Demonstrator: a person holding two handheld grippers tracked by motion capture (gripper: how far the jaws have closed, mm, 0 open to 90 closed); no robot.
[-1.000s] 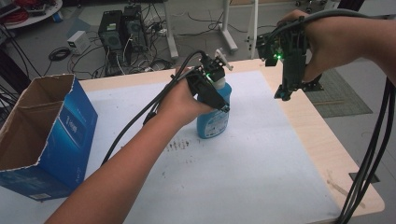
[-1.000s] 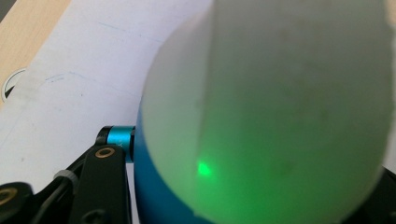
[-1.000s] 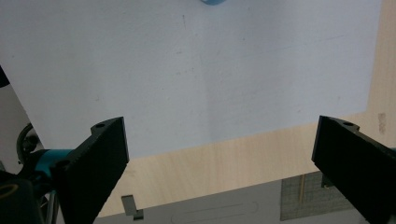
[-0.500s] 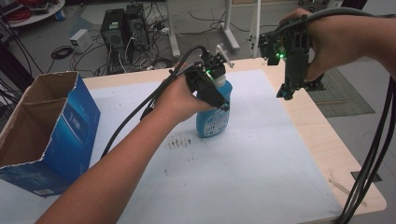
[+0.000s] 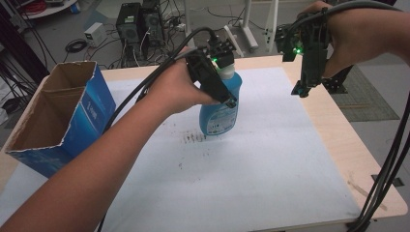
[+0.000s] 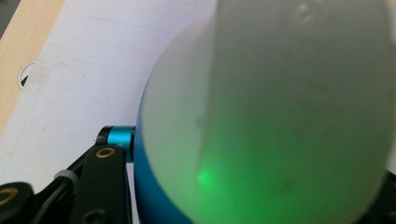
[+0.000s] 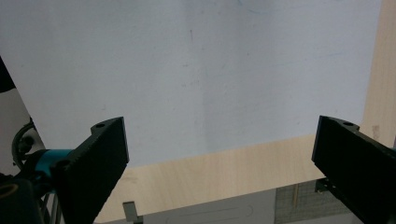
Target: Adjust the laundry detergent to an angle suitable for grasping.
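Where the left gripper meets the blue bottle, its black jaws are clamped on the bottle's upper body just under the white cap, and in the left gripper view the pale cap is pressed up against the lens, with one jaw seen beside the bottle's blue shoulder. The bottle is held roughly upright over the white sheet, slightly toward the sheet's far side; whether its base touches the sheet cannot be told. The left hand is wrapped around the gripper body just left of the bottle. To the right of the bottle and apart from it, the right gripper is held in the air with jaws pointing down; in the right gripper view those jaws are spread wide with nothing between them. Well to the left of the bottle, an open blue cardboard box rests at the edge of the wooden table.
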